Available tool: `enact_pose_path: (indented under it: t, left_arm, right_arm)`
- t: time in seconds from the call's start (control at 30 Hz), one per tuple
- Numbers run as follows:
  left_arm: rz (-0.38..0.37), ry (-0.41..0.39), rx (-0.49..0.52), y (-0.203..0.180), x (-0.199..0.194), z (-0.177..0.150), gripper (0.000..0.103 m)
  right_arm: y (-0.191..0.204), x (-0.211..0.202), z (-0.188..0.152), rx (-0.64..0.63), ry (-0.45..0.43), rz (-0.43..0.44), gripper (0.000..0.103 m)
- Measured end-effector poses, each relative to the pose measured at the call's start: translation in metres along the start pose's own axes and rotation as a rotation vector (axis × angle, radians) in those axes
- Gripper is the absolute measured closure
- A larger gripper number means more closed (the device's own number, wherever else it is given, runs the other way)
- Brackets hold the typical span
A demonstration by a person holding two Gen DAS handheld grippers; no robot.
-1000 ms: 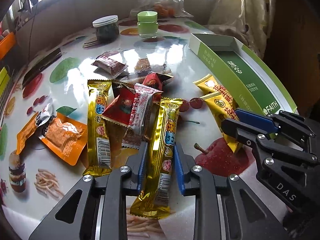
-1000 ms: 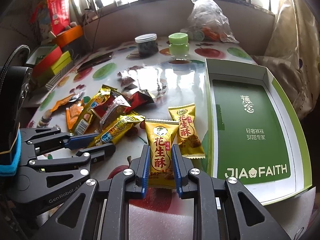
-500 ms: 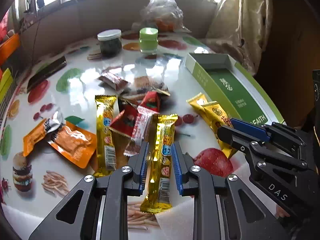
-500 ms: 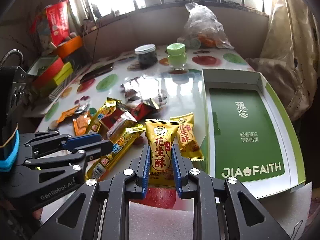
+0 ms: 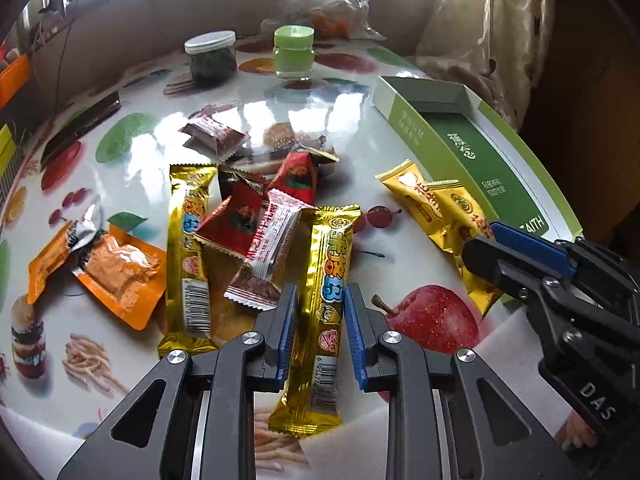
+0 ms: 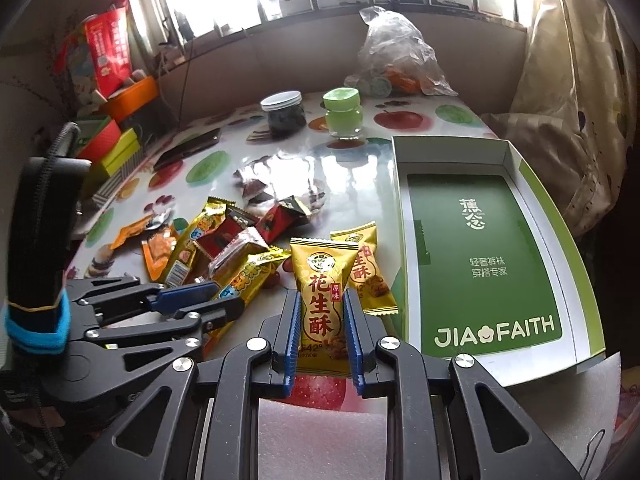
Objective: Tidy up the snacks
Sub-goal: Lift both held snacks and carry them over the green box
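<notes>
The left gripper (image 5: 320, 332) has its jaws clamped on a long gold snack bar (image 5: 325, 280), gripped across its lower half so the wrapper hangs lengthwise and its top end trails toward the pile. The right gripper (image 6: 320, 332) has its jaws clamped on a yellow peanut-crisp packet (image 6: 322, 300), held by its sides with the printed face toward the camera. Each holds one snack, probably so both can go into the green-lined box (image 6: 532, 184), which stands open and empty at the right edge of the surface (image 5: 360, 128), just beside the right gripper.

A second peanut-crisp packet (image 6: 366, 268) lies by the box wall. Another gold bar (image 5: 188, 248), red triangular packets (image 5: 236, 220) and orange pouches (image 5: 120, 272) remain scattered on the left.

Compared with a second ago, the gold bar's top end no longer rests among the red packets, so both snacks seem raised a little; the jaws have tightened slightly on the bar, and the pile is unchanged.
</notes>
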State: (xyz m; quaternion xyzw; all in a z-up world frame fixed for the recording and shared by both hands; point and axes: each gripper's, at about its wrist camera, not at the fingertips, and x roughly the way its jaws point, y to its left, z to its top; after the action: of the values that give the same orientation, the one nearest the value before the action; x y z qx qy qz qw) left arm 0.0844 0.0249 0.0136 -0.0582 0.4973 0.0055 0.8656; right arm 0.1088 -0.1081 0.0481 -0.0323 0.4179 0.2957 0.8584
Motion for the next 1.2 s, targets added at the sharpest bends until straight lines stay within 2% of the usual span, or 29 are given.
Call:
enact_pose_path:
  t: [0.4,0.87,1.2]
  left_arm:
    - [0.026,0.006,0.017,-0.004,0.006,0.000,0.079]
    - [0.001,-0.090,0.001,0.000,-0.034,0.017,0.079]
    - [-0.021,-0.135,0.013,-0.013,-0.044,0.041,0.079]
  right_arm:
    - [-0.004,-0.005,-0.001,0.017,-0.006,-0.013,0.083]
    - [-0.010,-0.018,0.008,0.044,-0.059,-0.012,0.083]
    - [-0.033,-0.031,0.016,0.085,-0.097,-0.062,0.083]
